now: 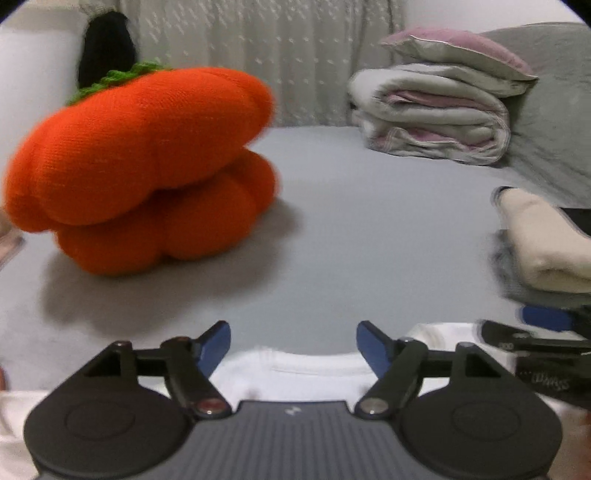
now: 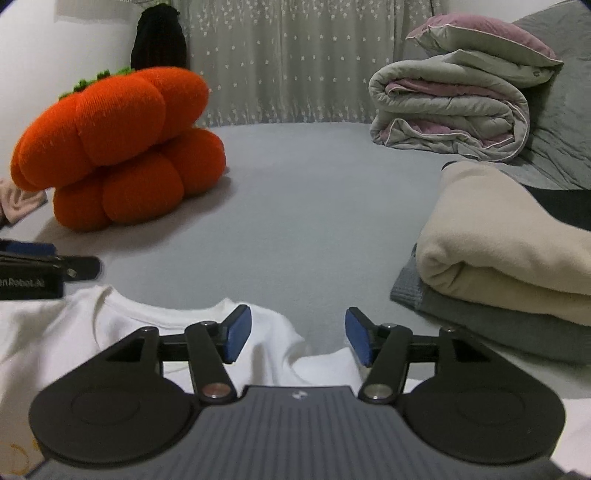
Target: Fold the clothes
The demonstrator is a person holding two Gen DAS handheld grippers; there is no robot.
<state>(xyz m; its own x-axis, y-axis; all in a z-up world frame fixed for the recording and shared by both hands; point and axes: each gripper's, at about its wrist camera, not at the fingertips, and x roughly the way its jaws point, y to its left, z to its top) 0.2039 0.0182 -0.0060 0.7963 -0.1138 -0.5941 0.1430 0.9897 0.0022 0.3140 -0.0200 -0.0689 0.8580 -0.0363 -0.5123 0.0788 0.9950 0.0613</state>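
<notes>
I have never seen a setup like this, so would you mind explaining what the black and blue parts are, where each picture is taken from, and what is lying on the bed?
Gladly. A person holds a two-finger gripper in each hand, and each carries a camera looking along its fingers. One picture looks past the left gripper, the other past the right gripper. Both stand open and hold nothing. Below them on the grey bed lies a white shirt, collar towards the far side. To the right is a stack of folded clothes, a cream piece on a grey one. Further back sit an orange pumpkin cushion and a rolled quilt with a pillow on top.
</notes>
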